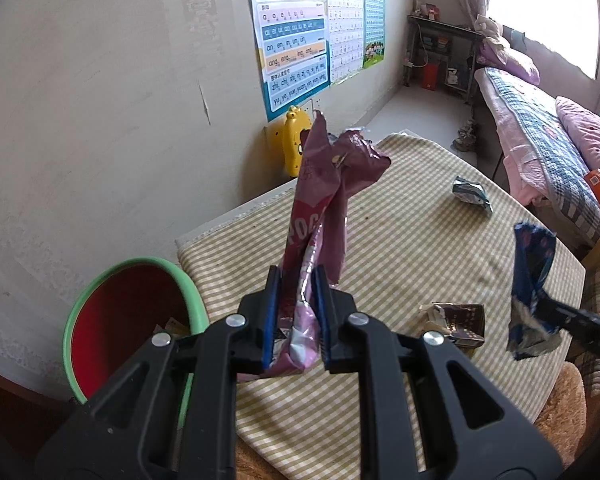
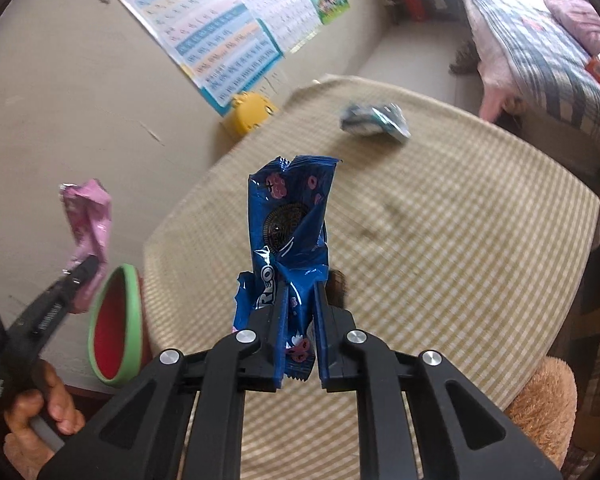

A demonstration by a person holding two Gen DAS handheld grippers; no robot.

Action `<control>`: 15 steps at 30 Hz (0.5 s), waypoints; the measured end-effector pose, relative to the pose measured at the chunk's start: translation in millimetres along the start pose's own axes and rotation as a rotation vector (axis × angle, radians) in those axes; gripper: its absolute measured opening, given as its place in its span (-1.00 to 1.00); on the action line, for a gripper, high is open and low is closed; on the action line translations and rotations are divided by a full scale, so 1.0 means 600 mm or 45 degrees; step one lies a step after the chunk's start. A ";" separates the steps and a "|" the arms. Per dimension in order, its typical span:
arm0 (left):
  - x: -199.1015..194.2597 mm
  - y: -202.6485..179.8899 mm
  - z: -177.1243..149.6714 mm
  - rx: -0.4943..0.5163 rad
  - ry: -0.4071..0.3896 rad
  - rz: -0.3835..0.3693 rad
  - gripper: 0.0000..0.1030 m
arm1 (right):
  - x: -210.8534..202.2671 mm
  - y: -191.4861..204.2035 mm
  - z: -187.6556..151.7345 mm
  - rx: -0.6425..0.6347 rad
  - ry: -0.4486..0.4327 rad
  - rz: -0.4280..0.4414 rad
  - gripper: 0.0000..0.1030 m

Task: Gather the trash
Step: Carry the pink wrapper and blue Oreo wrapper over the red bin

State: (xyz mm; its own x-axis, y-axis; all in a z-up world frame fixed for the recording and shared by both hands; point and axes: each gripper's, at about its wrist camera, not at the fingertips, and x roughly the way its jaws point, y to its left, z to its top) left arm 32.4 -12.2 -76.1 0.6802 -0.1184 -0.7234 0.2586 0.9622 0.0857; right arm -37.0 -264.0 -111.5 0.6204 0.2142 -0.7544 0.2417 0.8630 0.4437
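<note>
Both grippers carrying wrappers, mid-collect.
L gripper (image 1: 296, 316) clamped on pink wrapper (image 1: 324, 200), R gripper (image 2: 300, 336) clamped on blue wrapper (image 2: 290, 220), above table (image 1: 420, 240); next prob drop into bin (image 1: 120, 320) beside table.

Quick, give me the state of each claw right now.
Left claw: shut on the pink wrapper.
Right claw: shut on the blue cookie wrapper.
</note>
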 end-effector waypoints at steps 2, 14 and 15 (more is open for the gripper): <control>-0.003 0.004 0.000 -0.003 -0.005 0.005 -0.68 | -0.008 0.020 0.008 -0.029 -0.020 0.020 -0.80; -0.005 0.043 -0.010 -0.059 -0.006 0.037 -0.68 | -0.015 0.100 0.019 -0.148 -0.047 0.090 -0.80; -0.005 0.048 -0.011 -0.067 -0.004 0.041 -0.68 | -0.013 0.105 0.019 -0.156 -0.043 0.094 -0.80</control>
State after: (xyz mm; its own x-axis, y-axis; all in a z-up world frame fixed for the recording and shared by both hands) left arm 33.3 17.7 -76.2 0.6896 -0.0878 -0.7188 0.2002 0.9771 0.0727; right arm -18.0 -216.4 -71.9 0.6583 0.2653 -0.7045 0.1027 0.8954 0.4332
